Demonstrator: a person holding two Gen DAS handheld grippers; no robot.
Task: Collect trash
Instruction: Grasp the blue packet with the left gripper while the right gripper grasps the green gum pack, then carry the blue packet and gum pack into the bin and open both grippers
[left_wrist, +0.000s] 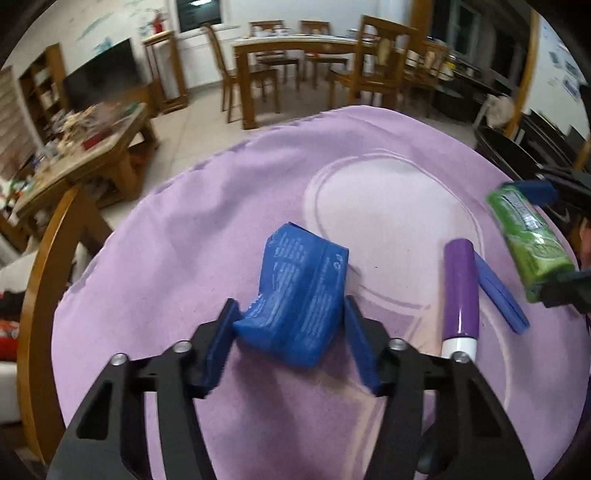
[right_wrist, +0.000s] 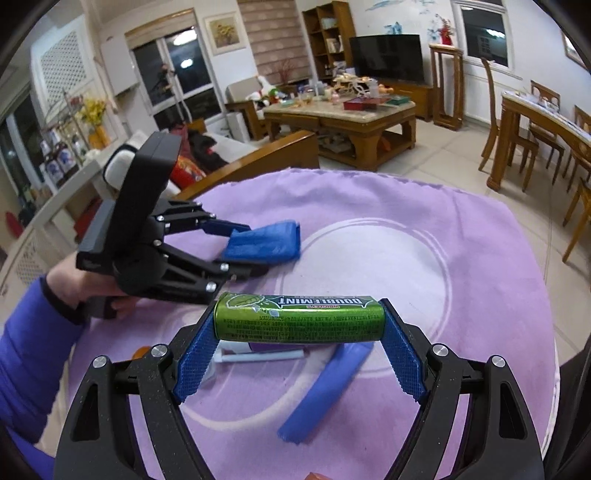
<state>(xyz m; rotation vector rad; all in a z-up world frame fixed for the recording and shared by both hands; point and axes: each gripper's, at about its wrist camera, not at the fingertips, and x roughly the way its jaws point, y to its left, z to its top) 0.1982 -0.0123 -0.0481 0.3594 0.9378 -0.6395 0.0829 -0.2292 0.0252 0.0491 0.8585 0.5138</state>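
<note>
On purple cloth (left_wrist: 184, 240), left gripper (left_wrist: 290, 325) pinches blue wrapper (left_wrist: 299, 295): squeeze firmly, lift straight. Right gripper (right_wrist: 299, 332) clamps green gum pack (right_wrist: 299, 317) endwise; keep level.

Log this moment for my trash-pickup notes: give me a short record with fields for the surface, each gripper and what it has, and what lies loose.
surface: purple cloth
left gripper: shut on the blue packet, which rests on the cloth
right gripper: shut on the green gum pack by its ends, lifted off the cloth
loose items: purple tube with white end; blue strip
</note>
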